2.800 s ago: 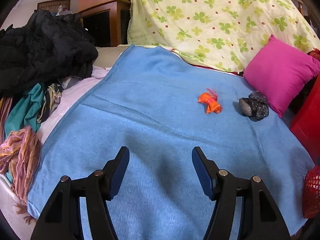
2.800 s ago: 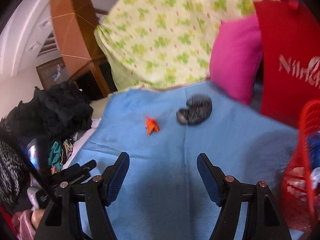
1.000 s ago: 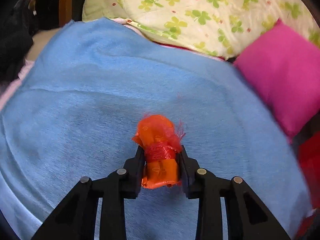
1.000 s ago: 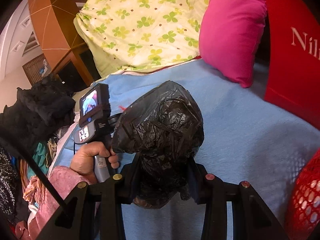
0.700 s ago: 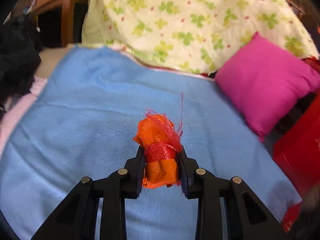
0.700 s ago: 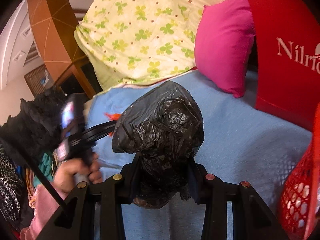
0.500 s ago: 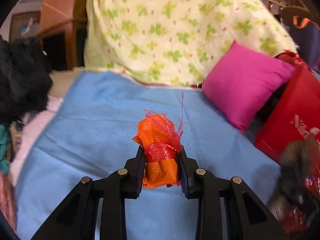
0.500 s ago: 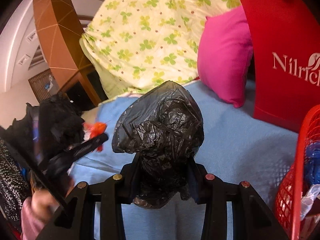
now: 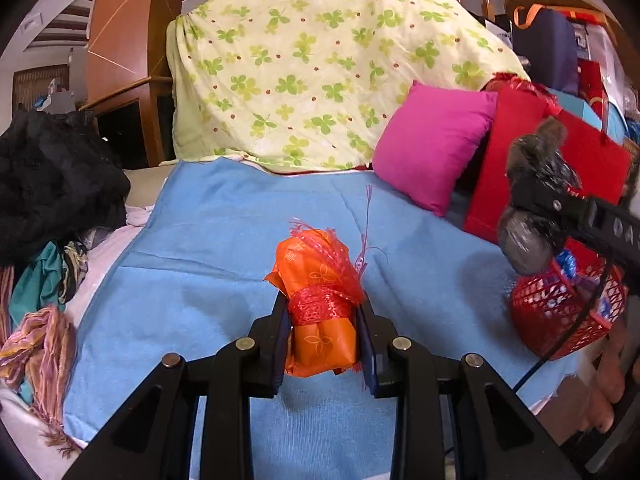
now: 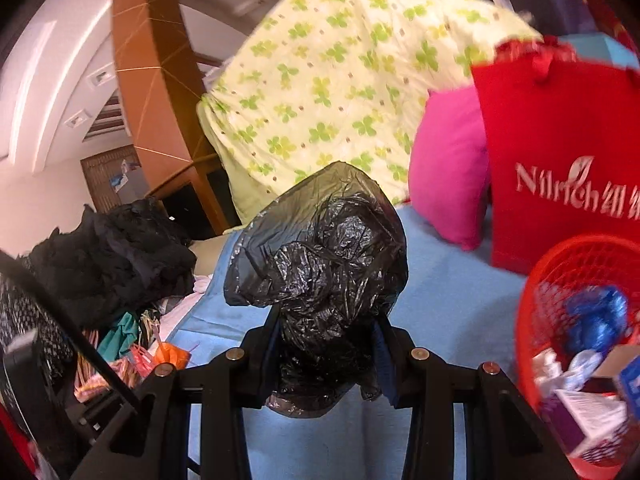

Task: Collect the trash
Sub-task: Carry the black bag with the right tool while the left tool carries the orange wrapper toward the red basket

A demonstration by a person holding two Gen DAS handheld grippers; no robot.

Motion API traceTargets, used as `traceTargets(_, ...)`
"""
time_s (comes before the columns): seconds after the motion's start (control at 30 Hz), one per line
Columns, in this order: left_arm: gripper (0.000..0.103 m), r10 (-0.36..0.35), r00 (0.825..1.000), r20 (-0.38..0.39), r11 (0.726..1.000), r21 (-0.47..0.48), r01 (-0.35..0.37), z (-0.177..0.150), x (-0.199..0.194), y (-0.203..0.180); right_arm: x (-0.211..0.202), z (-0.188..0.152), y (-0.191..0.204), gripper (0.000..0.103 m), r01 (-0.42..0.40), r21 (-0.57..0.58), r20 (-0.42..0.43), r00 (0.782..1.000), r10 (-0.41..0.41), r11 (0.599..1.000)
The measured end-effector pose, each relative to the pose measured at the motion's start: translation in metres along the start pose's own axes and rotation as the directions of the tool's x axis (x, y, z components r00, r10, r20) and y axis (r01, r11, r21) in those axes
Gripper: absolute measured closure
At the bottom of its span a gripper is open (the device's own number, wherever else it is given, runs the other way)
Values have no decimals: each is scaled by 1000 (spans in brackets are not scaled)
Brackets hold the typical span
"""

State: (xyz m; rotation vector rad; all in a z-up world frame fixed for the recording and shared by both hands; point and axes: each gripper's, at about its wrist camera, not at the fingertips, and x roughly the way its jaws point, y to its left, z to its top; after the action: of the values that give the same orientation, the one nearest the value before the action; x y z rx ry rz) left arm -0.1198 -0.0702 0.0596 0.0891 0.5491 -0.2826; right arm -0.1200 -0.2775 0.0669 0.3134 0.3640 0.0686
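Above the blue blanket (image 9: 224, 248), 2 pieces are up: left gripper (image 9: 323, 334) clamps the orange wrapper bundle (image 9: 318, 300), right gripper (image 10: 326, 354) clamps the crumpled black bag (image 10: 320, 264). Neither's dropped into the red basket (image 10: 536, 320); that remains.

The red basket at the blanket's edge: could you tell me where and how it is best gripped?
Grip the red basket by its near rim, coming from above: its mesh wall is thin, the mouth is open upward, and trash fills the inside. The red bag blocks the far side.

red basket (image 10: 532, 320): cut by frame edge | red bag (image 10: 560, 168) lettering: blurred, cut off
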Motion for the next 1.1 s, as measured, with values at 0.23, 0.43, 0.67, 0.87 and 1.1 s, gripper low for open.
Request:
traceTargets(0.23,71,30,994,109,999,37,-34,22,-44,-17,-48,1,-6,60,-15,-41,111,994,20,999)
traceTargets(0.43,71,81,989,125,994,59,-88,28,-55,-40,-75,0,-23,60,-29,-16,140,990,31,999)
traceTargets(0.67,71,99,985,139,990,88,-112,30,-58,-65,-96,-4,-43,60,-39,9,161,986,37,999)
traceTargets(0.87,71,108,985,137,987,106,-123,31,-54,-76,-99,-2,-49,60,-45,24,166,985,41,999)
traceTargets(1.1,71,105,986,131,985,126,-122,31,-53,-83,-103,-1,-52,59,-52,40,180,983,44,998)
